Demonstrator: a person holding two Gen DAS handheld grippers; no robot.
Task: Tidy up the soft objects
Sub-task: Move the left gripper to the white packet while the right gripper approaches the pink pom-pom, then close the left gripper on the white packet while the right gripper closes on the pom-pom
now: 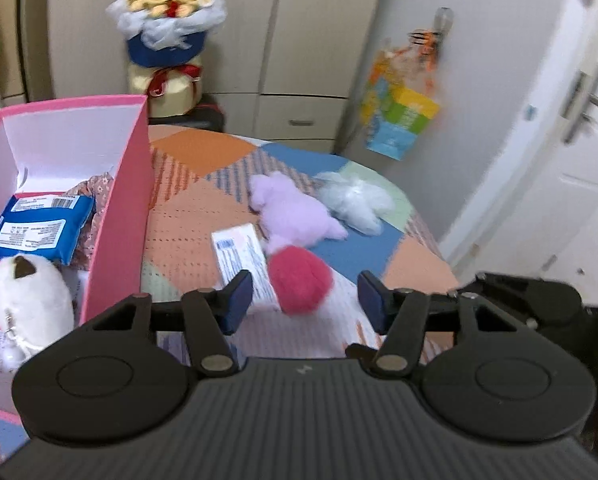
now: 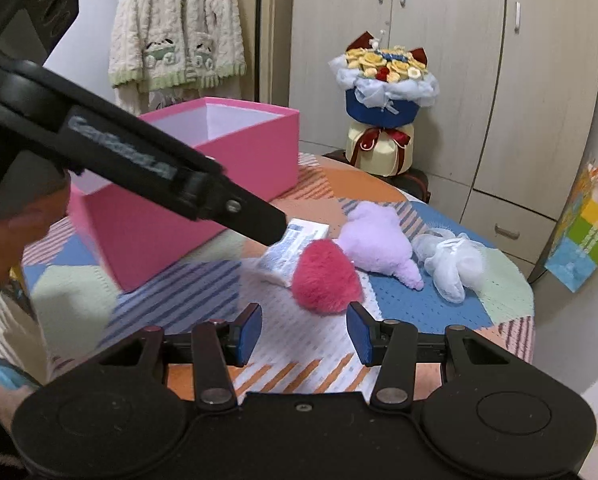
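You are between picks; the pink box point(image 1: 117, 184) at the left of the tabletop point(image 1: 195, 216) already holds a white plush point(image 1: 27, 296), a blue wipes packet point(image 1: 39, 228) and a bit of patterned cloth, while four things lie loose on the patchwork cover beside it; so I judge the sorting roughly half done.

Your left gripper point(image 1: 305, 300) stands partly spread with nothing between its blue pads; the bright pink fluffy ball point(image 1: 301, 278) sits just ahead of and between the fingertips, not touched as far as the blur lets me tell. Your right gripper point(image 2: 303, 334) is likewise partly spread and empty, pointed down at the same ball point(image 2: 325, 276) from the near edge; the left tool's black finger crosses its view, above the white packet point(image 2: 295, 246).

Behind the ball lie the lilac plush point(image 1: 293, 216), touching it, and the white gauzy bundle point(image 1: 357, 200) just beside that; the packet point(image 1: 245, 260) rests against the ball's left side.

Both grippers aim at one target, so decide which hand takes it; the left looks better placed, being next to the box. The next move, I think, calls for a short advance so the pads straddle the ball, then a gentle close; its fur will squash, so bite toward the middle and keep clear of the packet's edge; send the right gripper to the lilac plush instead.
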